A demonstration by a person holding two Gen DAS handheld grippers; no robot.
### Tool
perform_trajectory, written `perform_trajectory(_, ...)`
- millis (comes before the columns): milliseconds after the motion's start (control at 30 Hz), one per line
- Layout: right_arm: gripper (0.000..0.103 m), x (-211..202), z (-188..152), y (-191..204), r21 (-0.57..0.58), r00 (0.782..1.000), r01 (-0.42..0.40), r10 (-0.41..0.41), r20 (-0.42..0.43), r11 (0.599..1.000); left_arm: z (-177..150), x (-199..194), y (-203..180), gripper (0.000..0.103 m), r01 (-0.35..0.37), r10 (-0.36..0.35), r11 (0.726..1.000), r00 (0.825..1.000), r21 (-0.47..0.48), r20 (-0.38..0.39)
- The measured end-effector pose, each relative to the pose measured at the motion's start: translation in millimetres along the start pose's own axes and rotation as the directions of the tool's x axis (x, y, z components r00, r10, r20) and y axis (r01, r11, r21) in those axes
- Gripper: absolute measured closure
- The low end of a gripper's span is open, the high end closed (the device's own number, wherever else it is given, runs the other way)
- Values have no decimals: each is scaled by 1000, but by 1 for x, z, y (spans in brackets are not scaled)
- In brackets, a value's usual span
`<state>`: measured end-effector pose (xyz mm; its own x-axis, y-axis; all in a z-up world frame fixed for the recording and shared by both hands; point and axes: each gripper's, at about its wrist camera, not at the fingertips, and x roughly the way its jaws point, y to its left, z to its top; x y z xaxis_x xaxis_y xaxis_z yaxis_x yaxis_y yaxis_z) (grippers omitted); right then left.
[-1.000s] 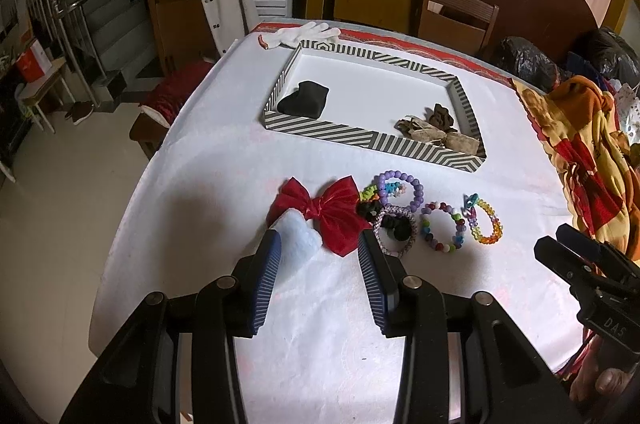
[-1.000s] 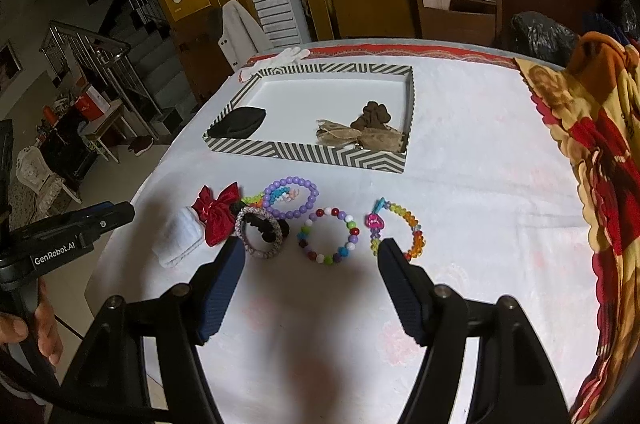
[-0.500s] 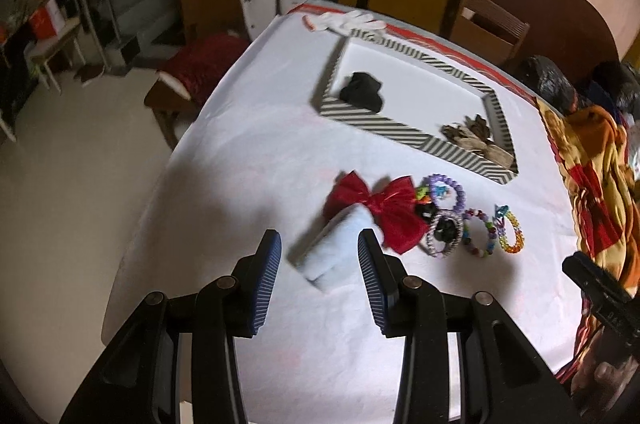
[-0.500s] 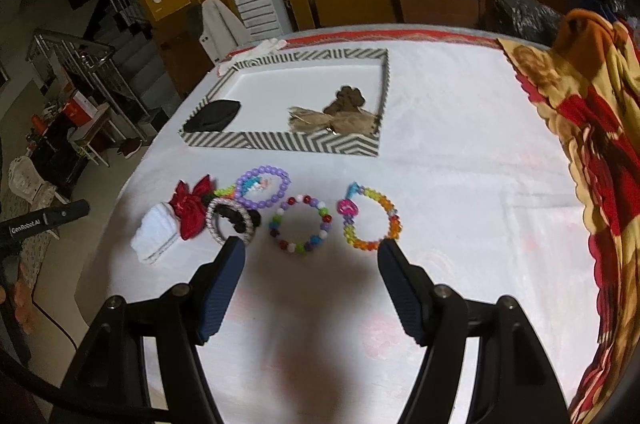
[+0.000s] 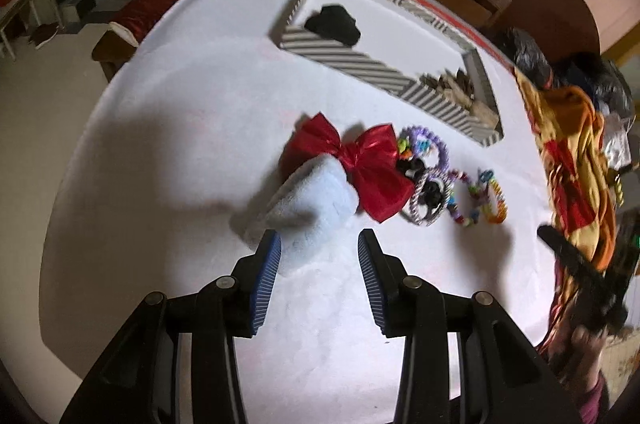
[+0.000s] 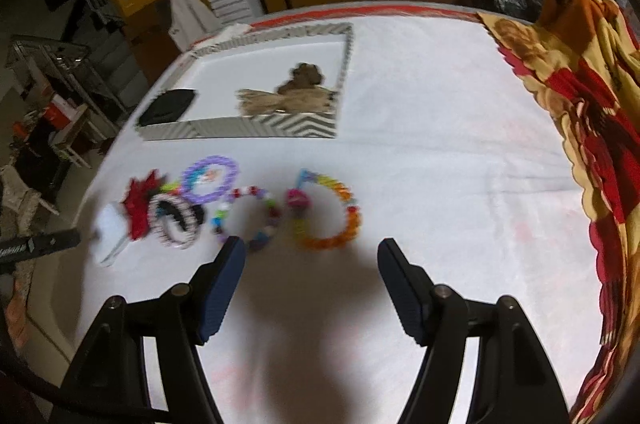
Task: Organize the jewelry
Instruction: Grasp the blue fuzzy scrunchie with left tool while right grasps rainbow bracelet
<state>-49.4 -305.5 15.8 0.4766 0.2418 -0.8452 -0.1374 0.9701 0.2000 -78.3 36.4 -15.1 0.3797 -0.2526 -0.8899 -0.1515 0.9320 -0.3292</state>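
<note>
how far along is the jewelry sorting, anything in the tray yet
Early. The striped tray already holds a black piece and some brown pieces. Neither claw holds anything: the left claw is open just short of the pale fluffy piece, the right claw is open near the orange bead bracelet. The red bow, the purple bracelet and the other bracelets lie on the table outside the tray.

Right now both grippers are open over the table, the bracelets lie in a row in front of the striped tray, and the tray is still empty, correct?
Not quite: the striped tray is not empty. The right wrist view shows a black item and brown pieces inside it. Both grippers, left gripper and right gripper, are open, and the bracelets lie before the tray.
</note>
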Motion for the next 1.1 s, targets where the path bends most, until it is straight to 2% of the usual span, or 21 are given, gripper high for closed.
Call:
perform_trajectory(333, 37, 58, 23, -6, -61, 996, 74, -77, -49, 995, 9, 31, 0, 53, -21, 24, 996, 999, 88, -27)
perform_trajectory(467, 38, 73, 26, -4, -90, 993, 95, -101, -60, 991, 14, 41, -1, 45, -24, 29, 994, 999, 110, -42)
perform_trajectory(567, 58, 84, 24, -6, -91, 993, 89, -96, -73, 992, 18, 46, -4, 45, -53, 60, 989, 997, 136, -47)
perform_trajectory(633, 61, 84, 23, -3, -100, 993, 96, -102, -57, 990, 21, 46, -4, 45, -60, 67, 989, 996, 135, -50)
perform_trajectory(733, 61, 82, 25, -1, -82, 994, 78, -84, -73, 994, 24, 37, 0, 45, -41, 46, 991, 998, 129, -37)
perform_trajectory(933, 61, 65, 40, 5, -4, 999, -9, 9, -34, 1000, 23, 29, 10, 45, 4, 0, 994, 999, 112, -38)
perform_trajectory(1100, 61, 88, 46, 26, -46, 996, -24, 21, -84, 999, 22, 38, 5, 44, 10, -1, 990, 998, 139, -61)
